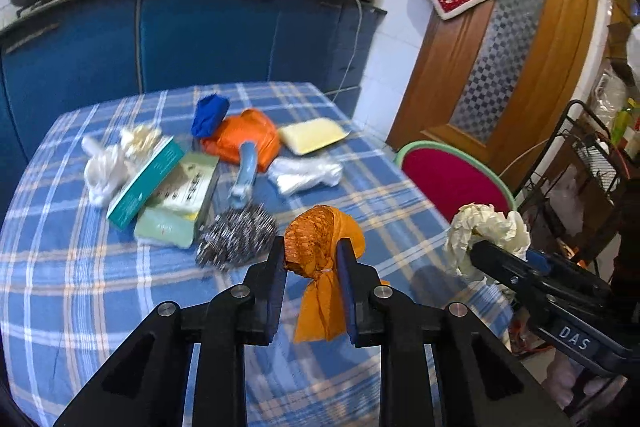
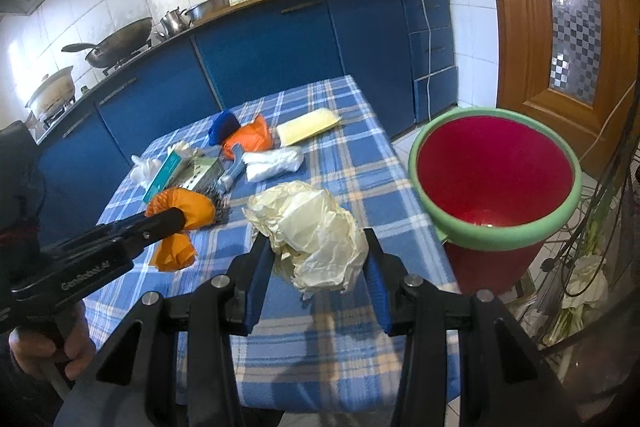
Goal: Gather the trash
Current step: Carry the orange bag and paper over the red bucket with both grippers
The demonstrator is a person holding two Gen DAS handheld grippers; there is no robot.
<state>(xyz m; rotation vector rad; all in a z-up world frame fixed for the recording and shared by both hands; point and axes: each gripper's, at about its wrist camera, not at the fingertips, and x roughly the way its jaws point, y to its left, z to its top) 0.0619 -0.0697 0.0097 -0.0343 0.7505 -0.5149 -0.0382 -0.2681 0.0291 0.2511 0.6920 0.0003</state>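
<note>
Upright, orange bag (image 1: 320, 247), tail down

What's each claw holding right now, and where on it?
Left claw: knotted orange plastic bag, pinched across its bunched top. Right claw: crumpled cream paper wad, squeezed across its middle.

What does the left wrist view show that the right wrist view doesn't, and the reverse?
Only the left wrist view: the wire rack at far right, and the steel scourer unobstructed.

Only the right wrist view: the red bin with its whole green rim and inside, and the wok with the stove pot.

Both: the left claw shut on the orange wad, the right claw shut on the crumpled cream paper, the plaid tablecloth.
</note>
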